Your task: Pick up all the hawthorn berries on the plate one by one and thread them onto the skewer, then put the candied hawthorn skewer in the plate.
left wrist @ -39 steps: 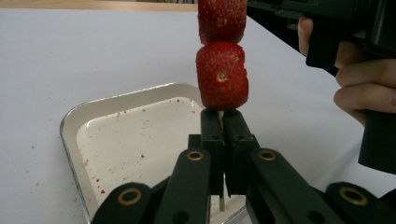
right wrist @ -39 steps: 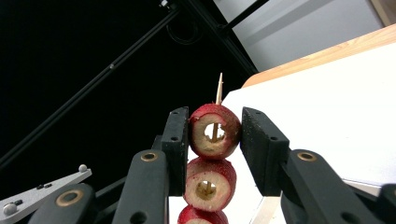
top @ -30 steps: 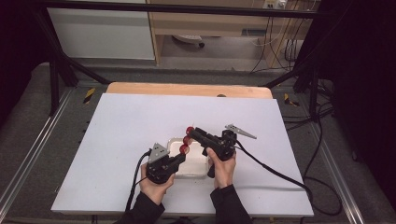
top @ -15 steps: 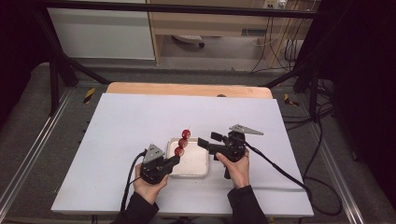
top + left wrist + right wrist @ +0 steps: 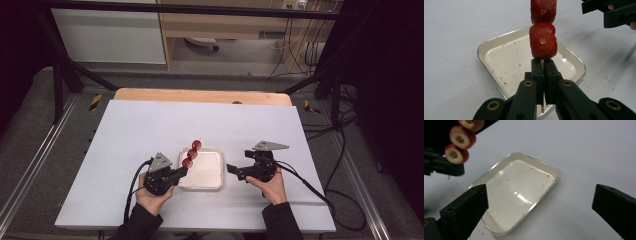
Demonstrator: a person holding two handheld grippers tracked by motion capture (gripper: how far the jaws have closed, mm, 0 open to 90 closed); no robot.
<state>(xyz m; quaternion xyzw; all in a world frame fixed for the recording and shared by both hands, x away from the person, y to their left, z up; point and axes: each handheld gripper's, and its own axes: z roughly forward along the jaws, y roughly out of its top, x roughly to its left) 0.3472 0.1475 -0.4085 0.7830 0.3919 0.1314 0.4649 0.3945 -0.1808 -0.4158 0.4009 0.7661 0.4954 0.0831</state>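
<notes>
High view | R tool (image 5: 234, 171) spread, pulled off skewer (image 5: 192, 153) | L tool (image 5: 183, 172) pinching skewer over tray (image 5: 212, 176)

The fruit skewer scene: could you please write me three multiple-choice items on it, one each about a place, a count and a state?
1. Where is the metal tray?
A. between the two tongs
B. at the table's far edge
C. on the floor

2. How many red fruit pieces sit on the skewer?
A. one
B. three
C. five

3. How are the right tongs?
A. shut on the skewer
B. shut on the tray
C. open

Answers: 1 A, it lies between the left tongs and the right. 2 B, the high view shows three. 3 C, the jaws stand wide apart, holding nothing.
</notes>
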